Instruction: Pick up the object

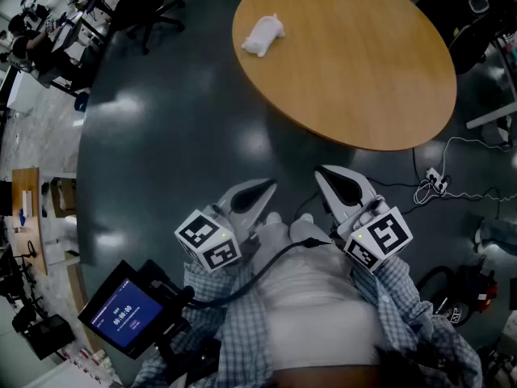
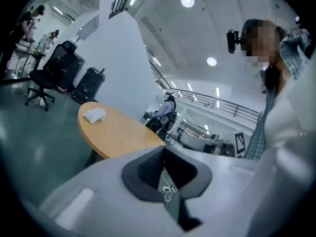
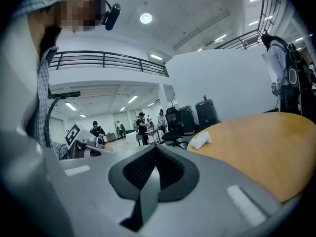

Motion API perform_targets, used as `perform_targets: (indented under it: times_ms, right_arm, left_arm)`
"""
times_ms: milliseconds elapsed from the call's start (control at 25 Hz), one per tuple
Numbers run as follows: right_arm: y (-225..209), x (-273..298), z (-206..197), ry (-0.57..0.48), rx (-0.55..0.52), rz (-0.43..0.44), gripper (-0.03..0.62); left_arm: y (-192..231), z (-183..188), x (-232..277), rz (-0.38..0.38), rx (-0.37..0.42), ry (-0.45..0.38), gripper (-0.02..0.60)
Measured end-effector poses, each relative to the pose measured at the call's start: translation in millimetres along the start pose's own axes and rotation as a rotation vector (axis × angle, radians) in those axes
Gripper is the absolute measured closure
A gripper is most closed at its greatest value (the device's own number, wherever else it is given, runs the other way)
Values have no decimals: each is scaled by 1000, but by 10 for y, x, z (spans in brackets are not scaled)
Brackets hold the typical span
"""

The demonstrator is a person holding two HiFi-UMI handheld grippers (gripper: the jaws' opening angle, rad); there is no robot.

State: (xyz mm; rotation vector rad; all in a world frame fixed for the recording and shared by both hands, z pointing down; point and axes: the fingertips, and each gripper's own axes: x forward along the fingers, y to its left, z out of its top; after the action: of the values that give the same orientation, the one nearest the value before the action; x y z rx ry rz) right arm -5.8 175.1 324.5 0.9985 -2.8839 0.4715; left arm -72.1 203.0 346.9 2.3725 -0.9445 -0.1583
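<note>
Round wooden table (image 1: 380,63) in upper centre of head view, standing on dark glossy floor (image 1: 161,160). Black office chair (image 1: 157,14) off the table's left side, well apart from it. Power strip (image 1: 435,181) with tangled white cables on floor, just below table's right rim. Lit blue screen (image 1: 123,315) at lower left. Wooden desk (image 1: 26,208) at far left edge. Right gripper view: railing (image 3: 108,60) along an upper level, round ceiling lamp (image 3: 145,18), several people (image 3: 142,125) standing far back among desks.
</note>
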Motion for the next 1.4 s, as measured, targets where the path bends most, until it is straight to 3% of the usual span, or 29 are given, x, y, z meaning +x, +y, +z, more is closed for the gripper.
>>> perform_targets:
  times_ms: [520,1040,1400]
  right_arm:
    - [3,64,9,9,0,29,589]
    - [-302,-324,126,-45,-13,25,589]
    - [-583,-525,128,-46,-32,-35,589]
  left_arm:
    - [29,53,-21,52,-25,8,578]
    - [-210,64,211,87,32,-32,578]
    - [-161,63,373,83,28,-46,578]
